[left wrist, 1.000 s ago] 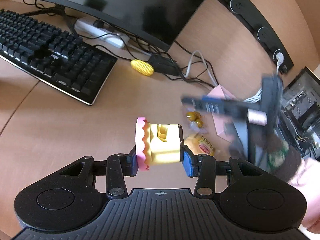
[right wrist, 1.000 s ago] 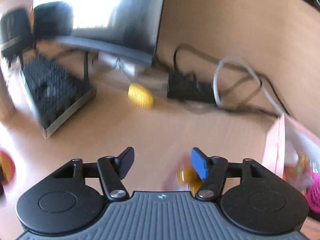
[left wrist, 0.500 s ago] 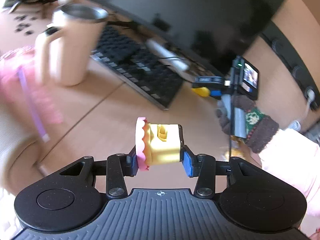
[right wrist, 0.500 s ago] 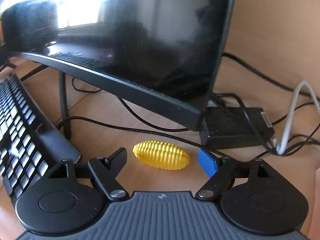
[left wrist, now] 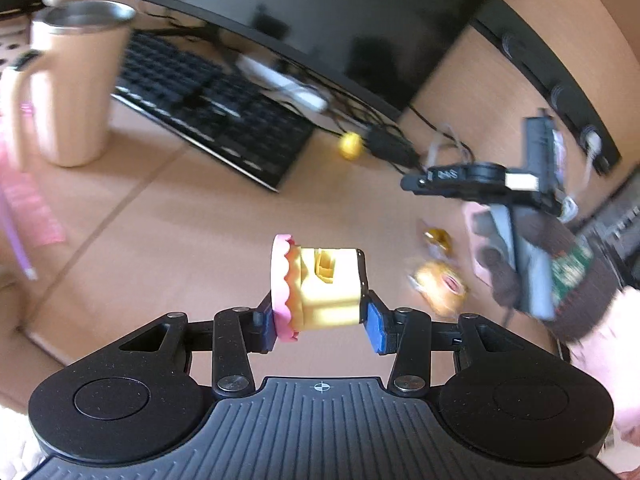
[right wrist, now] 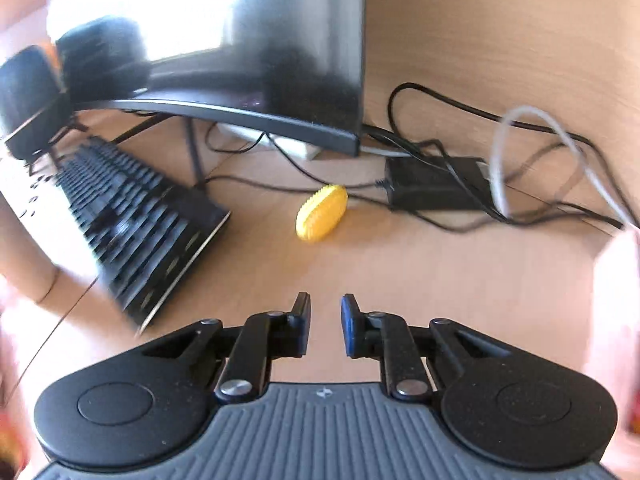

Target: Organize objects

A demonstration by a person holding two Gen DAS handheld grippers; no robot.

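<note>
— What have you got in hand?

— My left tongs (left wrist: 322, 322) are clamped on the toy cake (left wrist: 320, 288), yellow with a pink frilled edge, held off the desk (left wrist: 192, 224). My right tongs (right wrist: 325, 322) hold nothing; the jaws stand a narrow gap apart.

— Which step is this?

— I'd say carrying the cake to wherever it belongs while the right lines up its next pick. The toy corn (right wrist: 321, 213) lies on the desk ahead of it, between the keyboard (right wrist: 148, 220) and the black power brick (right wrist: 436, 184), apart from both.

— And next?

— Spread the right jaws wider, come down across the corn's short side, mind the cables (right wrist: 520, 184). Two wrapped snacks (left wrist: 438, 280) also wait near the cake.
</note>
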